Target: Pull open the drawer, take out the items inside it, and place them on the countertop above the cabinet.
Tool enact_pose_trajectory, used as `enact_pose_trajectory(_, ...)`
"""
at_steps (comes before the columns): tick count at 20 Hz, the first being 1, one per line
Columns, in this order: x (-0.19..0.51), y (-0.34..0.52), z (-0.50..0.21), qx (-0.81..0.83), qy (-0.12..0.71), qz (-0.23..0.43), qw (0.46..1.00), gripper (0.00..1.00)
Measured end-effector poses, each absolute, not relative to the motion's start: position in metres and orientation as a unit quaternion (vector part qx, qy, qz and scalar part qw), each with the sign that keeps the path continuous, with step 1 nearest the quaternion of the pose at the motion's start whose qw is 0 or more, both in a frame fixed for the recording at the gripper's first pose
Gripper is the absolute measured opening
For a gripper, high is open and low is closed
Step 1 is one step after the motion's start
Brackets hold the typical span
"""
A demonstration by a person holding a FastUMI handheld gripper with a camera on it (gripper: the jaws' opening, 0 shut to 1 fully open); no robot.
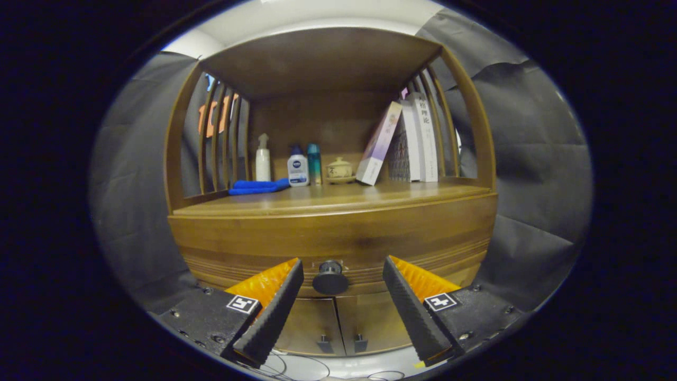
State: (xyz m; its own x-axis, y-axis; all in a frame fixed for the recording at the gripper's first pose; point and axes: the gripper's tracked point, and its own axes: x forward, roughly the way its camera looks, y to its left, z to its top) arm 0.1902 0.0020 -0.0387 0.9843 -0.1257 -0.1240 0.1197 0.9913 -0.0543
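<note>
Gripper view. The tongs [342, 267] stand wide open and hold nothing; the two fingers flank, without touching, the round dark knob [330, 277] of the closed wooden drawer [338, 246], which lies just ahead and between them. The drawer front is a curved brown panel with grooved lines along its lower edge. At 6 o'clock from the knob, two wooden cabinet doors [338, 323] meet at a centre seam, each with a small dark handle.

At 12 o'clock from the drawer, the wooden tabletop [338, 198] of the cabinet carries a row of things beneath a slatted, roofed wooden shelf frame [322, 58]. At 10 o'clock from the knob lies a folded blue cloth [258, 186]; beside it stand a white pump bottle [263, 160], a white bottle with a blue cap [298, 167] and a slim teal bottle [314, 164]. At 12 o'clock sits a small cream lidded ceramic pot [338, 170] on a saucer. At 1 o'clock a pale book [378, 144] leans against several upright books [420, 140].

Thin cables [296, 368] lie on the pale floor below the fingers.
</note>
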Motion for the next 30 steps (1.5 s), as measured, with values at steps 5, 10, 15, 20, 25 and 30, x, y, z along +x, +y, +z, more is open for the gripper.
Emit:
enact_pose_trajectory(5,0.215,0.021,-0.045,-0.047,0.074,-0.063,0.994,0.99)
enact_pose_trajectory(10,0.223,0.027,-0.052,-0.044,0.078,-0.067,0.994,0.68)
enact_pose_trajectory(15,0.223,0.024,-0.056,-0.014,0.088,-0.057,0.994,0.51)
enact_pose_trajectory(20,0.221,0.022,-0.056,-0.015,0.106,-0.052,0.993,0.4)
enact_pose_trajectory(25,0.205,0.025,-0.058,-0.015,0.109,-0.049,0.993,0.39)
enact_pose_trajectory(30,0.175,0.025,-0.059,-0.018,0.106,-0.049,0.993,0.39)
